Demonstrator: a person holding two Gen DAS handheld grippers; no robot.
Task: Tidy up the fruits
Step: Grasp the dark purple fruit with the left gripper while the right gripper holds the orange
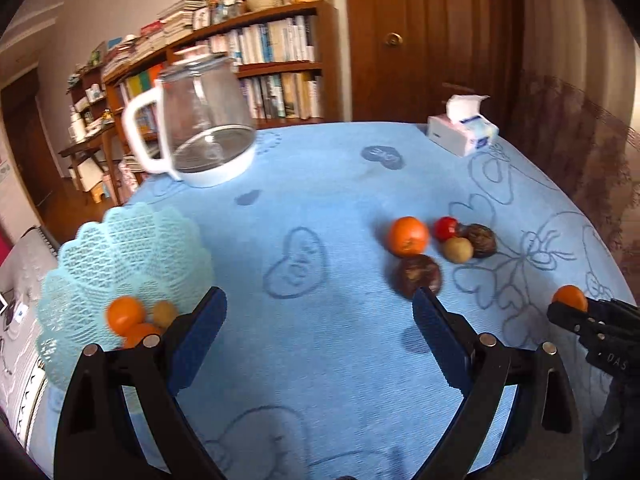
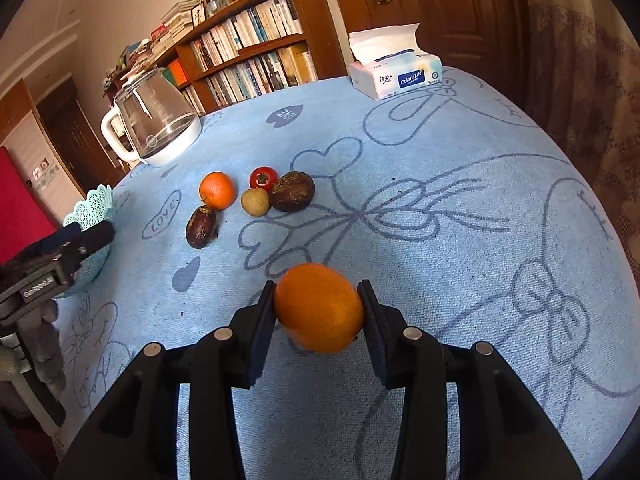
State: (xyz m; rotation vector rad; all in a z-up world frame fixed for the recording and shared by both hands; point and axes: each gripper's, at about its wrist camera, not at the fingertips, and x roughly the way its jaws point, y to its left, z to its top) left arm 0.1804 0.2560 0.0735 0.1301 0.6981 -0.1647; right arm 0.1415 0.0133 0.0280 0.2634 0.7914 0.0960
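My right gripper [image 2: 319, 300] is shut on an orange [image 2: 319, 307], held above the blue tablecloth; the same orange [image 1: 570, 298] shows at the right edge of the left wrist view. My left gripper [image 1: 320, 304] is open with nothing between its fingers, just right of the pale green lattice basket [image 1: 120, 248]. The basket holds two oranges [image 1: 126, 313] and a small brownish fruit [image 1: 165, 313]. Loose on the cloth lie an orange [image 2: 217, 190], a red tomato-like fruit [image 2: 263, 178], a yellow-green fruit [image 2: 255, 201] and two dark brown fruits [image 2: 292, 192] [image 2: 202, 227].
A glass kettle [image 1: 200, 120] with a white handle stands at the back left of the table. A tissue box [image 2: 394, 74] sits at the far edge. Behind the table are a bookshelf [image 1: 276, 60] and a wooden door [image 1: 432, 32].
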